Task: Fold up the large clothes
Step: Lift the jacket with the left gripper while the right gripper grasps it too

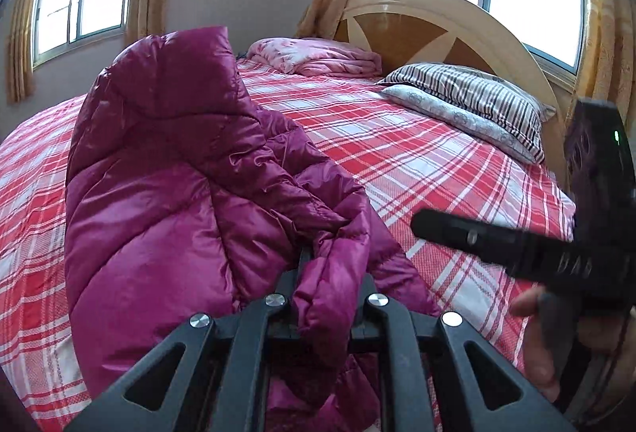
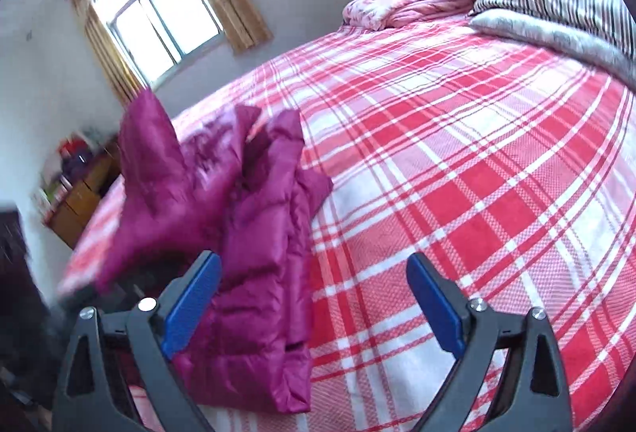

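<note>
Jacket (image 1: 159, 193): lying bunched on bed (image 1: 437, 169), seemingly part-folded.
Left gripper (image 1: 326, 297): pinching jacket fabric.
Right gripper (image 2: 314, 297): gaping, holding nothing.

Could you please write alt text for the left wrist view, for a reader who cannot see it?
The left gripper is shut on a fold of a magenta puffer jacket that lies on a red plaid bed. The right gripper reaches in from the right edge. Behind are pillows, a pink quilt, a headboard and two windows.
</note>
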The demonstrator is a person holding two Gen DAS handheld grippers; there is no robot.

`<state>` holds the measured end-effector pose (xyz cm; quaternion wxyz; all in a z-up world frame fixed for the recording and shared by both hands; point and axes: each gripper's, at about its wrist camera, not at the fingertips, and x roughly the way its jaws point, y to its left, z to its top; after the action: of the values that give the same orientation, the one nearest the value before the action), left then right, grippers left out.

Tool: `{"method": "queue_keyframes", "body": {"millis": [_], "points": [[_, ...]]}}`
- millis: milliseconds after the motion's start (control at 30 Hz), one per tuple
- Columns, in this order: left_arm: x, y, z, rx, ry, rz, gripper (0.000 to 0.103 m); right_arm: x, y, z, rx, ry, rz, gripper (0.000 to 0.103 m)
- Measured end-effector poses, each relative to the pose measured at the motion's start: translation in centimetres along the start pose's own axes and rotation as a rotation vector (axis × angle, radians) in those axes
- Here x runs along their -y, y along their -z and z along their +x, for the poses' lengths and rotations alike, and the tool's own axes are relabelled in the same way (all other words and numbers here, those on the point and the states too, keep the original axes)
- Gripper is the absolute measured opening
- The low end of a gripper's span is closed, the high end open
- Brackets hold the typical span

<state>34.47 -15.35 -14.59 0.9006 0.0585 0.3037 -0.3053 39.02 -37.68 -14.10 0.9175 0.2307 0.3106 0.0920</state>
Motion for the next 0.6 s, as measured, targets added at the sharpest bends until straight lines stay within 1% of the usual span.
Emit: {"method": "queue_keyframes", "body": {"millis": [33, 100, 167, 200, 233, 267, 300, 367, 400, 467, 500, 533, 567, 600], "points": [[0.4, 0.5, 0.0, 0.001, -0.007, 0.023, 0.012, -0.1, -0.2, 0.2, -0.008, -0.035, 0.013, 0.097], [1.1, 1.0, -0.2, 0.004, -0.018, 0.068, 0.015, -0.8, -0.1, 0.9, -0.055, -0.107, 0.005, 0.095], [1.3, 1.2, -0.5, 0.006, -0.019, 0.089, 0.017, -2.0, -0.3, 1.8, -0.097, -0.17, -0.021, 0.086], [1.2, 1.2, -0.8, 0.009, -0.007, 0.092, 0.017, -2.3, -0.5, 2.3, -0.121, -0.189, -0.039, 0.084], [1.2, 1.3, -0.9, 0.01, -0.002, 0.099, 0.018, -2.9, -0.5, 3.1, -0.163, -0.206, -0.062, 0.077], [1.2, 1.4, -1.1, 0.008, 0.001, 0.107, 0.018, -3.5, -0.2, 3.7, -0.194, -0.212, -0.085, 0.063], [1.2, 1.4, -1.1, 0.001, -0.001, 0.118, 0.019, -3.7, -0.1, 4.1, -0.208, -0.214, -0.108, 0.056], [1.6, 1.5, -1.5, -0.02, -0.02, 0.151, 0.021, -4.2, 0.2, 4.7, -0.227, -0.204, -0.15, 0.028], [1.8, 1.5, -1.7, -0.021, -0.027, 0.161, 0.021, -4.2, 0.3, 4.8, -0.227, -0.194, -0.156, 0.026], [2.1, 1.9, -2.8, -0.014, -0.038, 0.193, 0.023, -4.4, 0.6, 4.8, -0.226, -0.192, -0.158, 0.019], [2.3, 2.1, -3.2, -0.015, -0.056, 0.209, 0.031, -4.4, 0.6, 5.0, -0.223, -0.169, -0.166, 0.017], [2.4, 2.2, -3.7, -0.009, -0.076, 0.222, 0.044, -4.4, 0.8, 5.2, -0.222, -0.143, -0.174, 0.016], [2.3, 2.3, -4.6, 0.006, -0.083, 0.228, 0.05, -4.2, 0.9, 5.3, -0.222, -0.134, -0.168, 0.016], [2.1, 2.3, -5.3, 0.019, -0.087, 0.226, 0.059, -3.6, 0.9, 5.3, -0.227, -0.131, -0.158, 0.016]]}}
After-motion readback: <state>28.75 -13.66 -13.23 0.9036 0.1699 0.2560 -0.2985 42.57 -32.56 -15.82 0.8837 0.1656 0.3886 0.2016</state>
